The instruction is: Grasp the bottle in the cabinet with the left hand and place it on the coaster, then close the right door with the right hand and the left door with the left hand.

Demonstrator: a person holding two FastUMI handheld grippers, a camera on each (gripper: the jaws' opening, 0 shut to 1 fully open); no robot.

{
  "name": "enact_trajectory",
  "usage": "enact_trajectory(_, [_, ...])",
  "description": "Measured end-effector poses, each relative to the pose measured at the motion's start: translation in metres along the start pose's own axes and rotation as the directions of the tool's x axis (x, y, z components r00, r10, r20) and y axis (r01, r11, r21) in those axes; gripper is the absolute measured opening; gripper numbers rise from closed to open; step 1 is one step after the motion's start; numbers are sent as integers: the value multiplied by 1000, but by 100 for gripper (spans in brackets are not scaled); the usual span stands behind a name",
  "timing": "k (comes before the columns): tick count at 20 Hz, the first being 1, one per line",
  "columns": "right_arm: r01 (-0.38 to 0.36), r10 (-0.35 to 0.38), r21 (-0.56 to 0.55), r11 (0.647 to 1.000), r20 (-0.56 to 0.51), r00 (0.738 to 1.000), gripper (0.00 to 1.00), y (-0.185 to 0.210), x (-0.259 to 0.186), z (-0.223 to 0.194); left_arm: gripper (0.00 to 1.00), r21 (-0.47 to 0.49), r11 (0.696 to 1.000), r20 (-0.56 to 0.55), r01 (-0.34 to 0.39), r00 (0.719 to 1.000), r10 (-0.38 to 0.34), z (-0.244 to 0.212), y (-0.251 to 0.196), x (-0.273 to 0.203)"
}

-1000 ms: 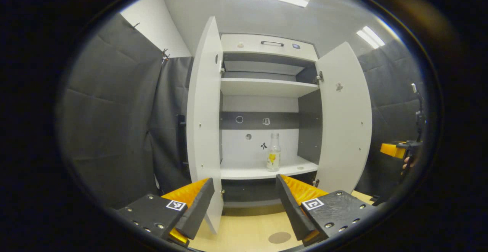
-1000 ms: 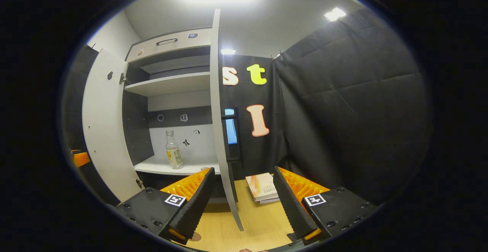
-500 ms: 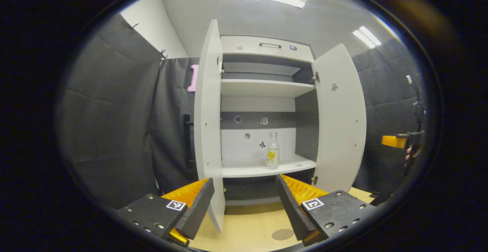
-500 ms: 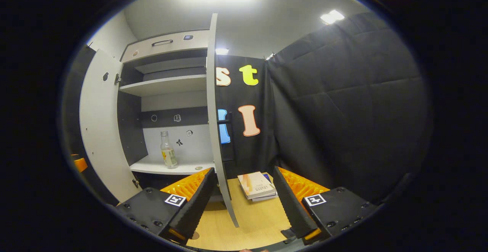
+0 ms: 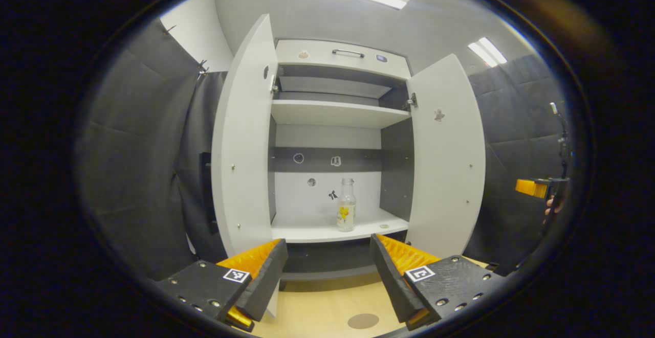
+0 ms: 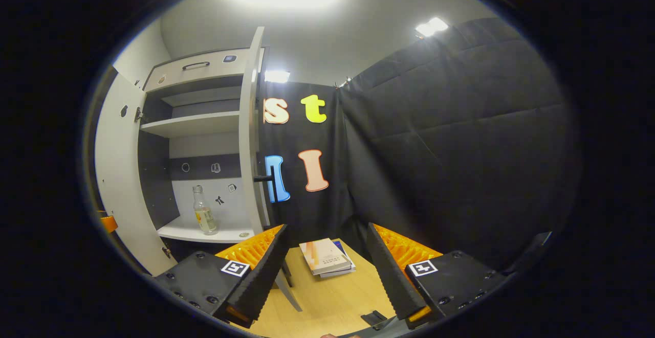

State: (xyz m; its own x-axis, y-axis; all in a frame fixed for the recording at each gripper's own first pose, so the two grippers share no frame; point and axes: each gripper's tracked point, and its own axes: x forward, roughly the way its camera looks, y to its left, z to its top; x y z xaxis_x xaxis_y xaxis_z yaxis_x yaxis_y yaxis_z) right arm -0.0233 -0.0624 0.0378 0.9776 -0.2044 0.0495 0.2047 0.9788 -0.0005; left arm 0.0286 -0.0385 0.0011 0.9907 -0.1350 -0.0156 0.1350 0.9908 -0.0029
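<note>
So nothing's done: bottle (image 5: 346, 211) stands on its shelf, both doors open, our left gripper (image 5: 327, 271) and right gripper (image 6: 325, 271) spread empty; the floor disc (image 5: 363, 321) is probably the coaster.

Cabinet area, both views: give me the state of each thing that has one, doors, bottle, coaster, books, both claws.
Left door: open.
Right door: open.
Bottle: upright on the lower shelf, not held.
Coaster: bare, on the table.
Books: closed, stacked on the table.
Left claw: open, holding nothing, short of the cabinet.
Right claw: open, holding nothing.
</note>
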Motion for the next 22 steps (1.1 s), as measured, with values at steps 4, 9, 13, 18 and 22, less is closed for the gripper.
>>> enact_trajectory(4, [-9,9,-2,1000,19,1000,96,-16,33,-9,94,-44,999,-5,-9,1000,9,9,-14,38])
enact_trajectory(9, [-21,22,10,1000,-6,1000,94,-34,100,-27,93,-75,996,-5,-40,999,39,18,-23,103])
enact_trajectory(13, [-26,27,38,999,-46,999,96,-53,147,-47,94,-48,996,-10,-79,997,79,18,-27,148])
enact_trajectory(18, [-16,24,80,997,-110,994,97,-61,178,-62,94,-42,996,-34,-82,996,81,12,-37,197])
enact_trajectory(22, [13,0,110,994,-116,993,96,-51,182,-56,94,-15,999,-30,-31,999,31,16,-43,238])
